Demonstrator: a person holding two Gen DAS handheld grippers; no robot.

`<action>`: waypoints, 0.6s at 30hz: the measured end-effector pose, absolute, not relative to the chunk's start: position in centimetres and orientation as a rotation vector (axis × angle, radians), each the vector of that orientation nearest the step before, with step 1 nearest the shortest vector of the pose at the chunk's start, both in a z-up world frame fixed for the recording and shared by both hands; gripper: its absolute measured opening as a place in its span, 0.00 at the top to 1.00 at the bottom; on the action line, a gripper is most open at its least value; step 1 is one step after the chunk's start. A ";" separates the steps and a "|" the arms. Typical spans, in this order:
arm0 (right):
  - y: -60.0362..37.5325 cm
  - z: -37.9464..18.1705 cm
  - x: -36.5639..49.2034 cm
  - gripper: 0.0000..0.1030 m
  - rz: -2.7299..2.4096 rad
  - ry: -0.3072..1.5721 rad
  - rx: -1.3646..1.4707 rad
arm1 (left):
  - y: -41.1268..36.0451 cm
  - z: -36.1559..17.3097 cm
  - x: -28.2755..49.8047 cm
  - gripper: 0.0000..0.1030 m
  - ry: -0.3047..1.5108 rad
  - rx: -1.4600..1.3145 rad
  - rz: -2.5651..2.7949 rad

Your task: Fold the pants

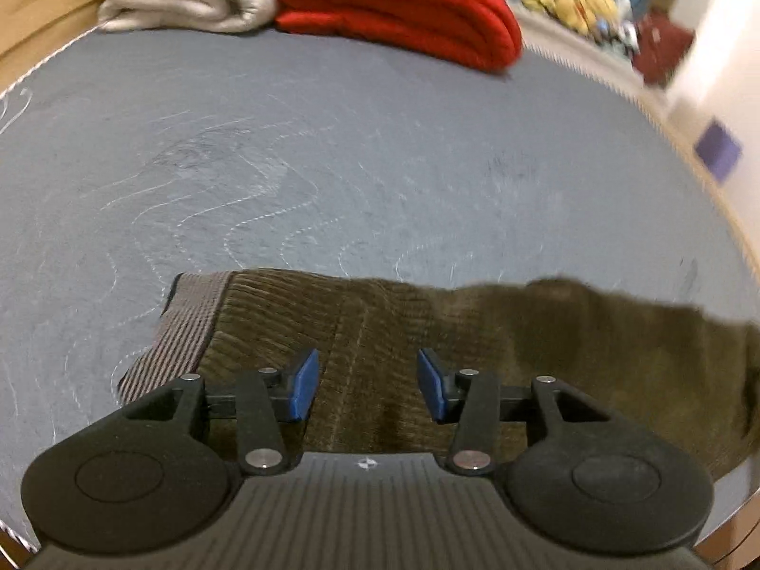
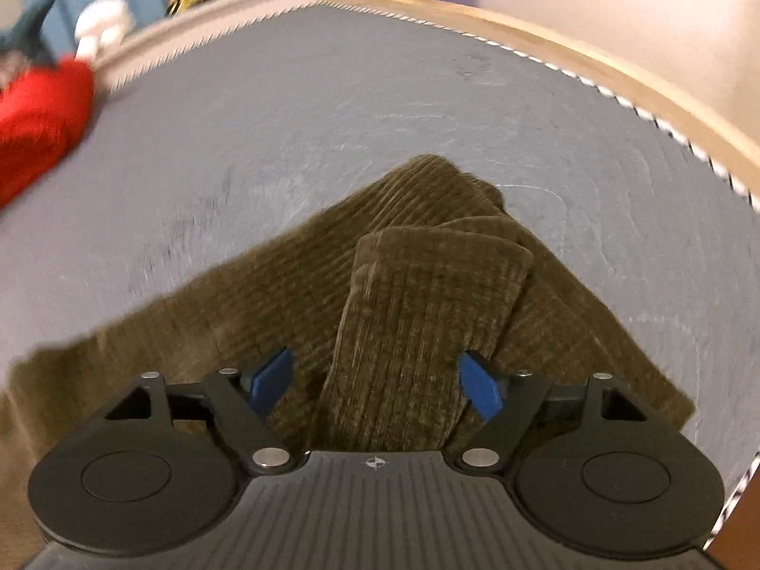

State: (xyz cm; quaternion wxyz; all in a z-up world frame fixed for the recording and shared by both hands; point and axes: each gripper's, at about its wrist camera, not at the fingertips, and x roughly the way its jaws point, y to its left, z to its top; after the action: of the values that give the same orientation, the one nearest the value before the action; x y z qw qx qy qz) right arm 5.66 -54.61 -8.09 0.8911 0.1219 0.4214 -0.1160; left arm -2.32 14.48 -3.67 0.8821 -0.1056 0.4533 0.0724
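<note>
Pants (image 1: 427, 351) of olive corduroy lie across the near edge of the grey bed (image 1: 332, 166), legs already doubled over. Left gripper (image 1: 368, 384) and right gripper (image 2: 375, 382) hover spread, pinching nothing. Next likely needs fresh grasps for another fold.

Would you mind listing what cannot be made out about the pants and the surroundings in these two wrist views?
- Pants, left wrist view: the near part is hidden behind the left gripper; the right end is blurred and runs off the edge.
- Pants, right wrist view: the near part of the folded-over leg lies behind the right gripper.
- Clutter beyond the red blanket: too blurred to identify.
</note>
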 end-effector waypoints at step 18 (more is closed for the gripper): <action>-66.8 -9.5 -1.8 0.57 -0.526 0.770 0.895 | 15.1 -3.3 0.0 0.50 0.943 -0.284 0.177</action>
State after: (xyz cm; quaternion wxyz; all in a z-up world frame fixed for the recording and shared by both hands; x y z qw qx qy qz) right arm -1.81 -66.84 -9.46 0.7984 0.4169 0.3587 -0.2453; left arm -0.04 15.13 -3.35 0.8773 -0.1363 0.4522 0.0847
